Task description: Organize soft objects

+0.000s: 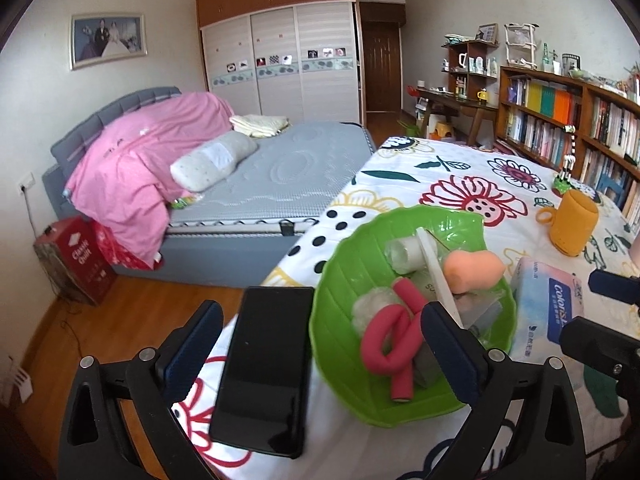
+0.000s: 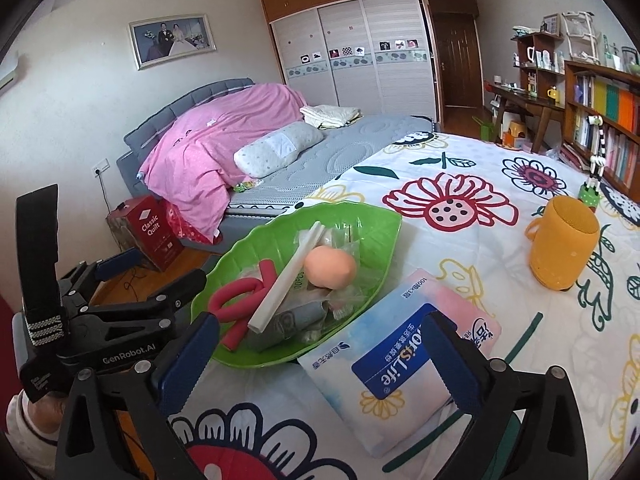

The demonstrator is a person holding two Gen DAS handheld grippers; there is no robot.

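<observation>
Green leaf-shaped tray [image 2: 372, 232] holds the soft stuff: pink foam roller [image 1: 394, 334] knotted into a loop at the near end, peach sponge [image 2: 330, 268] mid-tray, white foam strip [image 2: 286, 280] lying diagonally on top. Tissue pack [image 2: 394, 360] lies flat just beside the tray.

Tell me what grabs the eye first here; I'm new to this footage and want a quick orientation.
The bright green leaf-shaped tray stands out, lying on the flowered bedspread and holding a pink foam roller, a peach sponge and a white stick. Beside it lie a tissue pack, between the open right tongs, and a black phone, between the open left tongs. A yellow mug stands further back.
</observation>
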